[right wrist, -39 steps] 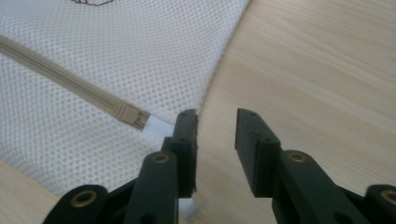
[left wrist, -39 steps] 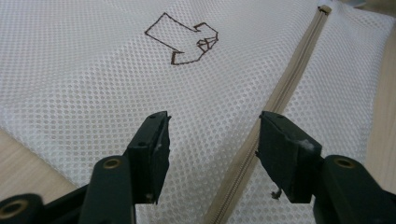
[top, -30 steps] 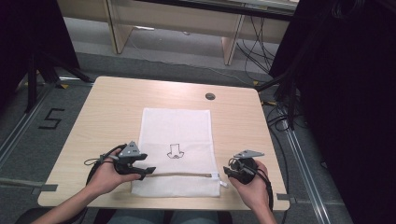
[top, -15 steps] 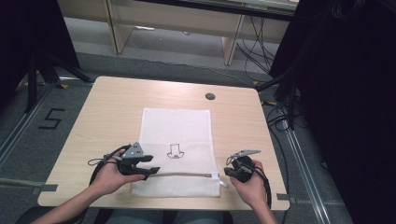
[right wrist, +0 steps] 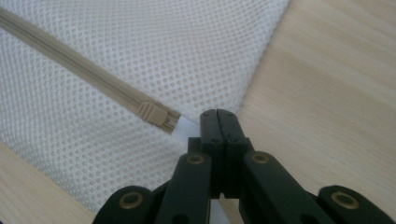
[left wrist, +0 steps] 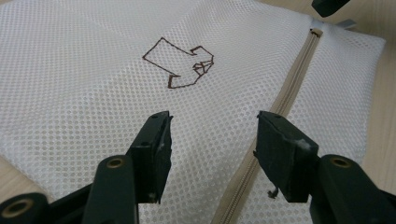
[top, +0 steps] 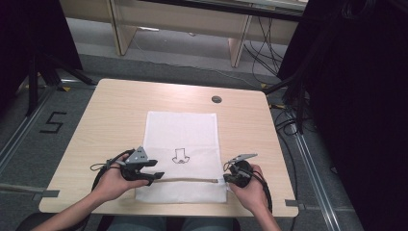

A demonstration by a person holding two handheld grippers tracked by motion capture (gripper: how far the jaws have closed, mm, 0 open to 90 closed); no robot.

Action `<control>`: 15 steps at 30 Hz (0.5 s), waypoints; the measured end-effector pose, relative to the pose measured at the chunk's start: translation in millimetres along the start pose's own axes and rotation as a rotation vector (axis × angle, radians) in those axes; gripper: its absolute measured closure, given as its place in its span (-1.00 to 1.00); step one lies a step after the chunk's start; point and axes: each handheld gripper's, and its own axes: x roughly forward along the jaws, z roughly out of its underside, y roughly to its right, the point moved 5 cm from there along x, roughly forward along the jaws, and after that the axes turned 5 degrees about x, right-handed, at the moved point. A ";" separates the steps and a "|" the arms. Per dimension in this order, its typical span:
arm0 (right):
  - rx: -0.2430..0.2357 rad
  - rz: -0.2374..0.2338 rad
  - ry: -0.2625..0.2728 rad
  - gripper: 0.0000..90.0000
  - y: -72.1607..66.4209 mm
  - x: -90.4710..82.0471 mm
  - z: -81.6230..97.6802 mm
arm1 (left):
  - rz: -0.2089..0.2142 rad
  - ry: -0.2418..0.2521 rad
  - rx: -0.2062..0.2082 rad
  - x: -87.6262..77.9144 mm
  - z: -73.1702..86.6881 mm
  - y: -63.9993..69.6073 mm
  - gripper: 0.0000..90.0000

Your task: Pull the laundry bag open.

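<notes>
While zipped shut, the mesh laundry bag (top: 182, 144) lies flat on the table (top: 110, 120).

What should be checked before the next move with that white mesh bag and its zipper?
1. Mesh bag lies flat on the table: ok.
2. Right gripper is shut at the bag's edge, beside the white tab past the zipper's end; whether it pinches fabric: cannot tell.
3. Zipper slider sits at the end nearest the right gripper, free of the jaws: ok.
4. Left gripper has its jaws apart over the mesh, the zipper running under one of them; they have just been closing a little with nothing gripped: not ok yet for a hold.
5. Zipper looks closed along its length: ok.
</notes>
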 end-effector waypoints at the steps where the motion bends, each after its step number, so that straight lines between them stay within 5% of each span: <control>1: -0.004 -0.006 -0.022 1.00 -1.1 4.2 1.7 | -0.005 0.009 -0.009 0.7 -0.1 0.7 -0.01; 4: -0.014 -0.012 -0.022 1.00 -0.3 5.7 2.3 | 0.000 0.009 0.008 0.4 -0.1 0.5 -0.01; 5: 0.016 -0.012 -0.042 1.00 -2.7 4.3 3.3 | 0.000 0.008 0.003 0.4 0.4 1.0 -0.01; 15: -0.038 0.006 -0.067 1.00 -9.5 7.1 5.6 | 0.015 0.035 0.009 0.8 -2.6 2.9 0.00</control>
